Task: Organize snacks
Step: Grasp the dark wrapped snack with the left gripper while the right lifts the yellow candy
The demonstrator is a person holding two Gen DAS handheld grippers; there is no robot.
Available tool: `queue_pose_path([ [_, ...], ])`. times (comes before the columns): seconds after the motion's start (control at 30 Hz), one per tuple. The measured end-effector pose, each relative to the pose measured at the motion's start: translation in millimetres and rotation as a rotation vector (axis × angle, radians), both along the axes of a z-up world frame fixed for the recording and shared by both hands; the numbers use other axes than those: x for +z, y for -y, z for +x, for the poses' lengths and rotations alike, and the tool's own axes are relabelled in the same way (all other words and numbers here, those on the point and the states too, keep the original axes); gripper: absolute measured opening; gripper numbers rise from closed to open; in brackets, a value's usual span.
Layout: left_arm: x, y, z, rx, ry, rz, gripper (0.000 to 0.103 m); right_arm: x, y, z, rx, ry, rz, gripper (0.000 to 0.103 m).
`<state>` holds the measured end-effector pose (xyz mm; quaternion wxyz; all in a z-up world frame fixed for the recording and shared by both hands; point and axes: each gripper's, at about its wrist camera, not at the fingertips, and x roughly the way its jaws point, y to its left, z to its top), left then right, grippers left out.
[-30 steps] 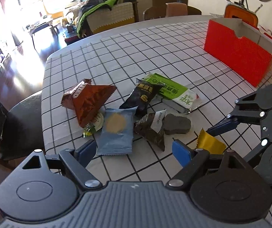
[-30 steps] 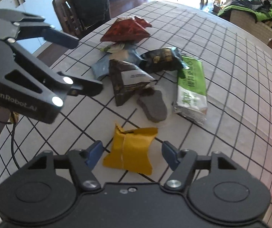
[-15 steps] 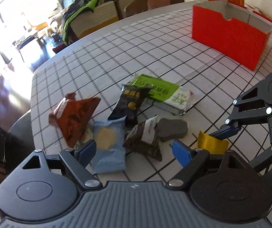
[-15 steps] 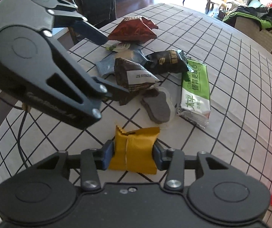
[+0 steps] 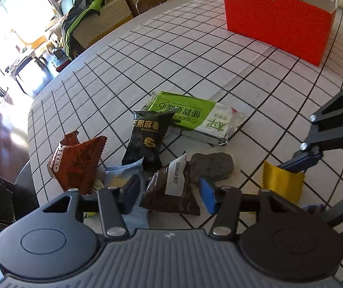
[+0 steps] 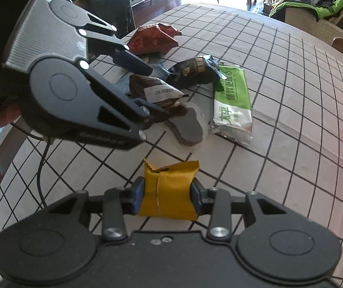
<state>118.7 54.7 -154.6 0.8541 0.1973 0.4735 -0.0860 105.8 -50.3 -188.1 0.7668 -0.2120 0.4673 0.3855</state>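
Note:
My right gripper is shut on a yellow snack packet, which also shows in the left wrist view. My left gripper is open, its fingers on either side of a dark brown packet with a white label, low over the snack pile. The pile holds a grey cookie pack, a black packet, a green-and-white pack, a reddish-brown Oreo bag and a light blue packet. A red open-top box stands at the far right.
The table wears a white cloth with a black grid. Its rounded edge lies to the left, with a dark chair beside it. Sofa and clothes stand beyond the table.
My right gripper closed on the yellow packet. My left gripper came down and forward over the pile, now straddling the brown packet.

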Motion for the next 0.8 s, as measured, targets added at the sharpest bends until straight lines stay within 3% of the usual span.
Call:
queue_pose_path([
  [0.43,7,-1,2,0.035,0.027,-0.009,0.018,10,28,9,-0.099,0.01,0.053,0.039],
  [0.7,9,-3,2,0.071,0.01,-0.017,0.018,13,55,16,-0.151,-0.008,0.092,0.039],
  [0.8,9,-6,3,0.084,-0.015,-0.037,0.028,14,62,15,-0.165,-0.02,0.111,0.039],
])
